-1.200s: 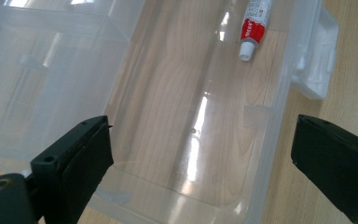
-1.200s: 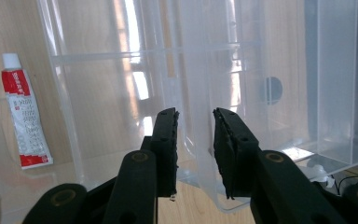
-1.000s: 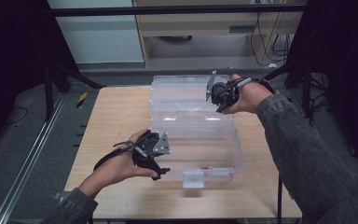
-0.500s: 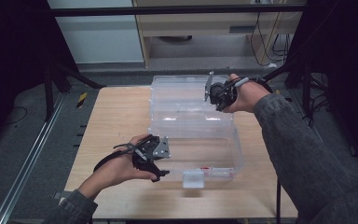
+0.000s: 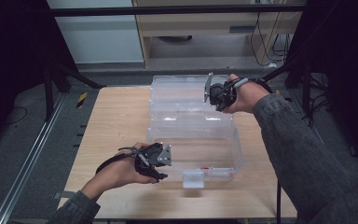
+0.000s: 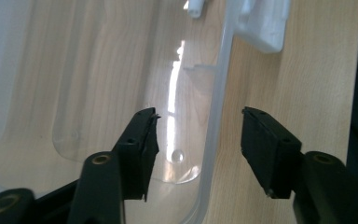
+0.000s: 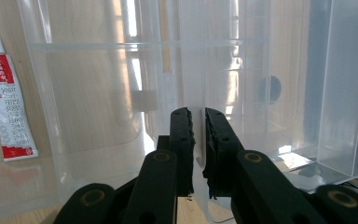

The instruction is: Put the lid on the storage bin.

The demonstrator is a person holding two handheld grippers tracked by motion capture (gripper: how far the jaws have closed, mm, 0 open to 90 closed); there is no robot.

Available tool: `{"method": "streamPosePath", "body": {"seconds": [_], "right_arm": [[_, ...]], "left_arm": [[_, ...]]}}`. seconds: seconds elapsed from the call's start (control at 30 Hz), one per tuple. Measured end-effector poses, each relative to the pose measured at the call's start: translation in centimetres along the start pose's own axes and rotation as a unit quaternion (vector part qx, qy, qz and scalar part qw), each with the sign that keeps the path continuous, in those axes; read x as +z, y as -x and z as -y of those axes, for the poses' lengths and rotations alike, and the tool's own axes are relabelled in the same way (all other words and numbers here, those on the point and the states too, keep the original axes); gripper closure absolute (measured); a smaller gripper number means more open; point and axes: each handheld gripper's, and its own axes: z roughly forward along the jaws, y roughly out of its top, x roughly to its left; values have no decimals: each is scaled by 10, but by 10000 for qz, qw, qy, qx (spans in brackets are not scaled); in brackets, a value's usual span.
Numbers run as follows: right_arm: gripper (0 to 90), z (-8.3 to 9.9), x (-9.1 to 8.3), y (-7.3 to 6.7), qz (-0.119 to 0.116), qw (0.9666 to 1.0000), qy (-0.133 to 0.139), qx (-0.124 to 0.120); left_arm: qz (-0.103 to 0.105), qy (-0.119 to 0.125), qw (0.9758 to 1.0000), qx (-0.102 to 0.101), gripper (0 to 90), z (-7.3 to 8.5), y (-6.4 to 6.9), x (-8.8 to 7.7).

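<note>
— Tabletop first: pale wood, and nearly everything sits on it. What takes up the middle?

— Clear plastic box, lying open. Its lid is swung back on the far side of the box, and a white latch sticks out from the box's near wall.

— Where are the person's hands against that box?

— Right hand is up at the far right corner of the box, by the lid. Left hand is at the box's near left corner.

— And the tongs?

— Right tongs are clenched on a thin edge of the lid, jaws almost meeting with the clear sheet pinched between them. Left tongs are released, jaws wide apart, straddling the box's near rim without touching it.

— Anything smaller?

— Tube, white with red bands, lying flat under the clear plastic, seen through it to the left of the right tongs.
</note>
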Motion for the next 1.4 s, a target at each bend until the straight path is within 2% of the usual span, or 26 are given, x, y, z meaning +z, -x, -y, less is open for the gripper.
{"method": "streamPosePath", "body": {"seconds": [0.1,0.23,0.3,0.5,0.57,0.77,0.93,0.97,1.1,1.23,1.4], "right_arm": [[826,0,0,0,12,10000,9,3],[825,0,0,0,14,10000,-4,5],[824,0,0,0,15,10000,-3,6],[825,1,1,0,4,10000,22,6],[826,1,0,0,10,10000,18,-4],[832,0,0,-1,16,10000,53,-28],[844,-1,0,-1,-25,10000,77,-35],[851,-2,-1,-2,-45,9999,86,-71],[863,-2,-4,-4,-70,9999,94,-81],[870,-3,-6,-7,-87,9998,138,-119],[875,-5,-12,-12,-97,9996,180,-173]], "left_arm": [[75,-27,10000,-7,526,1,-1,5],[244,-113,9996,-11,653,4,-4,12],[266,-116,9996,28,673,4,-5,13],[346,-123,9993,54,805,4,-4,16],[354,-106,9993,-15,824,4,-3,16],[302,-33,9995,-78,824,5,-2,16],[367,26,9992,-174,826,7,-3,16],[361,41,9990,-262,825,7,-2,16],[289,117,9989,-349,822,7,-1,16],[177,114,9993,-314,820,8,1,16],[136,88,9994,-317,818,8,2,17]]}}
